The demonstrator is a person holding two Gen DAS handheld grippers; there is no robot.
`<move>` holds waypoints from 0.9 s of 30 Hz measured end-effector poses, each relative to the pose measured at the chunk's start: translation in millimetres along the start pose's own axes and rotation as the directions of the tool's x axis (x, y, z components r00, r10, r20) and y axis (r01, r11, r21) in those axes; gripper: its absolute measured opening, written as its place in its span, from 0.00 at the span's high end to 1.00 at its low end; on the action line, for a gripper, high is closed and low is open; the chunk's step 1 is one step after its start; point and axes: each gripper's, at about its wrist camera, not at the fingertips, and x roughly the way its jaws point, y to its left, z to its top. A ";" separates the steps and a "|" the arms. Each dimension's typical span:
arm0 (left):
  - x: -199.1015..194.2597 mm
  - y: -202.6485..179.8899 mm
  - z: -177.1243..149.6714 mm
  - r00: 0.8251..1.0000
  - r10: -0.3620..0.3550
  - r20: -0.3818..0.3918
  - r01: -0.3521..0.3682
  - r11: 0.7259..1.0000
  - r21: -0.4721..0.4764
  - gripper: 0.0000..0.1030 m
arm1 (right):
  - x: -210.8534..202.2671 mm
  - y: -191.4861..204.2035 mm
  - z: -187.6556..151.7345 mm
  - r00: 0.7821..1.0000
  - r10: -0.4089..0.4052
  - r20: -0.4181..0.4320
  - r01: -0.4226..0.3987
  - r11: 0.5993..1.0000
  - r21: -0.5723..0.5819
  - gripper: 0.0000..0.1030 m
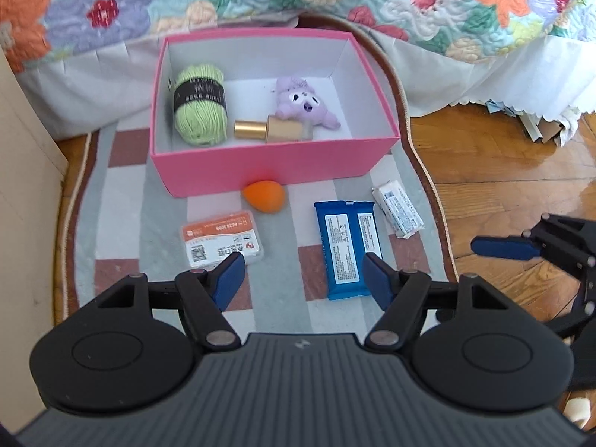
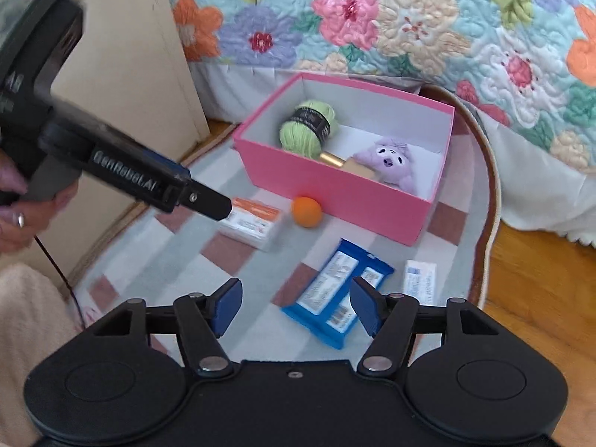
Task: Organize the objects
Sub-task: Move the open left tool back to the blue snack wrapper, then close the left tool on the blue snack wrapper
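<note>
In the pink box [image 1: 268, 164] at the rug's [image 1: 123, 193] far edge, a green yarn ball [image 1: 200, 106], a gold-capped bottle [image 1: 268, 130] and a purple plush [image 1: 303, 104] lie; the box's near wall hides part of the bottle in the right wrist view. Only that view shows a hand [image 2: 15, 201] on the left gripper's handle. The left gripper [image 1: 303, 273] hangs open and empty above an orange-labelled case [image 1: 221, 244] and a blue packet [image 1: 348, 247]; the right gripper [image 2: 294, 307] is likewise spread, empty, over that packet. An orange sponge [image 1: 263, 195] touches the box; a white bar [image 1: 398, 208] lies near the rug's right edge
</note>
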 end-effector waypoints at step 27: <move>132.2 17.8 -40.0 0.983 -0.181 0.014 0.182 0.977 -0.113 0.38 | 118.5 -18.7 -59.0 0.995 -0.094 -0.023 0.097 0.965 0.242 0.20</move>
